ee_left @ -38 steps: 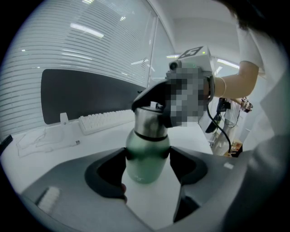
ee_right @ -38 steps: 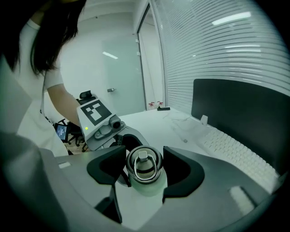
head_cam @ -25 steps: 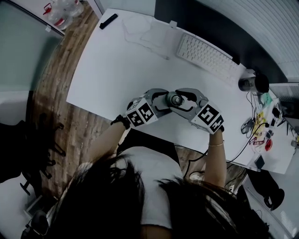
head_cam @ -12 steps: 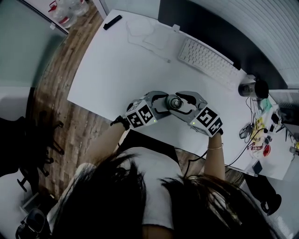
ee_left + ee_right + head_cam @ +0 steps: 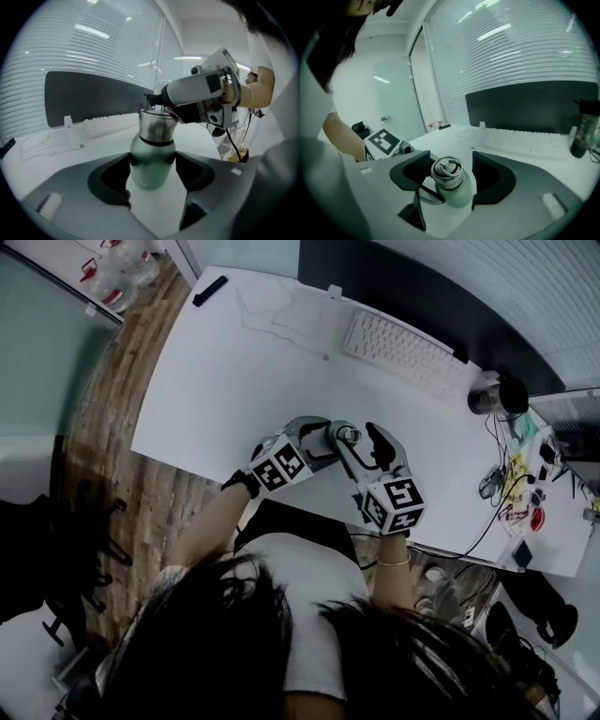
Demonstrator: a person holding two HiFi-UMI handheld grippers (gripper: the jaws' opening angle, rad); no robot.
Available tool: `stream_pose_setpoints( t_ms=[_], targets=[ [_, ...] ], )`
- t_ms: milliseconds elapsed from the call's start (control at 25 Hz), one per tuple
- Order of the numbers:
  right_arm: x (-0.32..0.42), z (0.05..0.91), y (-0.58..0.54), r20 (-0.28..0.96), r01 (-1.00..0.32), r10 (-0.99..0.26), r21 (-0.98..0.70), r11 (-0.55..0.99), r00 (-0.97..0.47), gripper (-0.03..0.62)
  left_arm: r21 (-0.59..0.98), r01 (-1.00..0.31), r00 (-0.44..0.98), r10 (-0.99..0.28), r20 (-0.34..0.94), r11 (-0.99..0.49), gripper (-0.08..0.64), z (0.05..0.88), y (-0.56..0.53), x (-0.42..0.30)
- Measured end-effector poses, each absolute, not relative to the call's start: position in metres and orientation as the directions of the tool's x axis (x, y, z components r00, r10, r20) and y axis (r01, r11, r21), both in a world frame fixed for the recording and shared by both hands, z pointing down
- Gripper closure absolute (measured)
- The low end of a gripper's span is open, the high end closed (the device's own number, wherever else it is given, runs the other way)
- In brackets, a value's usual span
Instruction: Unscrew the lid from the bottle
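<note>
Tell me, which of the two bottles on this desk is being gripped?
The pale green bottle with the steel lid: the left gripper clamps its body. The dark bottle beside the keyboard stands alone, untouched.

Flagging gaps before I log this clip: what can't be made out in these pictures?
- How far the lid is unscrewed from the bottle: in both gripper views the lid itself hides the threads; in the head view it is too small.
- Whether the right tool presses the lid: the right gripper view shows a sliver of gap on one side.
- The dark container beyond the keyboard: in the right gripper view it sits at the rim and is blurred.
</note>
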State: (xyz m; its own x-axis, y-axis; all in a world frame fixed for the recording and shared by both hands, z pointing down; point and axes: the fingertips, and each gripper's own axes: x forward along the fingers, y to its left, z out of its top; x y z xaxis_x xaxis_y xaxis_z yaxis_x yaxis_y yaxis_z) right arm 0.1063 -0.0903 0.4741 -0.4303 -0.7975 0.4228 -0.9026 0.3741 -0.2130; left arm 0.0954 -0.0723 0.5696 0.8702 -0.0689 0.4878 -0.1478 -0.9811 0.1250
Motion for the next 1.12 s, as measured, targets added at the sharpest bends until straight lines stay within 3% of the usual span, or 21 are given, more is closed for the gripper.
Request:
stream_pose_setpoints(
  t_ms=[240, 560, 840, 1120],
  targets=[
    [0.106, 0.48, -0.084, 0.408, -0.955, -0.867, -0.195, 0.224, -0.287, 0.336, 0.128, -0.138, 0.872, -0.059, 0.487, -0.982, 0.202, 0.57, -0.073, 0.096],
    [0.1, 0.494, -0.089, 0.44, -0.946, -0.838, -0.161, 0.28, -0.323, 0.336, 0.125, -0.076, 0.876, -0.006, 0.483, -0.989, 0.202, 0.569, -0.073, 0.096],
    [0.096, 0.495, -0.091, 0.424, -0.903, -0.798, -0.184, 0.388, -0.429, 0.345, 0.127, -0.019, 0.879, 0.044, 0.474, -0.992, 0.204, 0.57, -0.074, 0.095],
    [0.094, 0.494, -0.089, 0.39, -0.78, -0.679, -0.224, 0.585, -0.622, 0.351, 0.128, 0.039, 0.876, 0.095, 0.472, -0.991, 0.204, 0.569, -0.073, 0.095]
  ],
)
